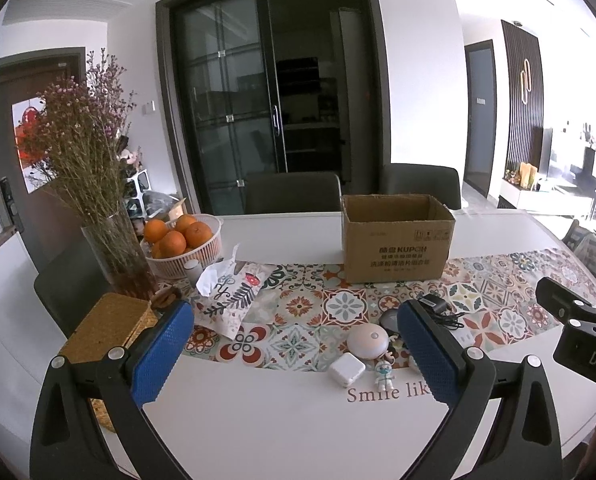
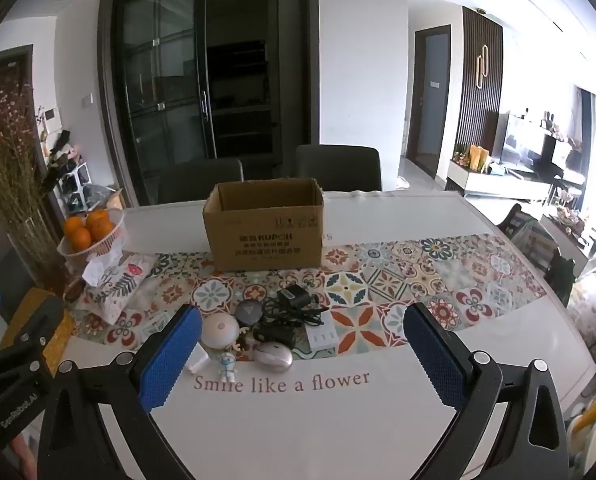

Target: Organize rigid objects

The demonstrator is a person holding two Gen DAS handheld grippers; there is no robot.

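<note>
I hold both claws, left gripper (image 1: 298, 354) and right gripper (image 2: 302, 354), released; brown cardboard box (image 2: 264, 226) stands open-topped at twelve o'clock.

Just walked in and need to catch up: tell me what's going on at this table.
A person holds two grippers over the table, both open and empty: the left gripper and the right gripper. Small items sit clustered on the patterned runner: a round white gadget, a computer mouse, a tangled black charger and an astronaut figurine. The open cardboard box waits behind them.
</note>
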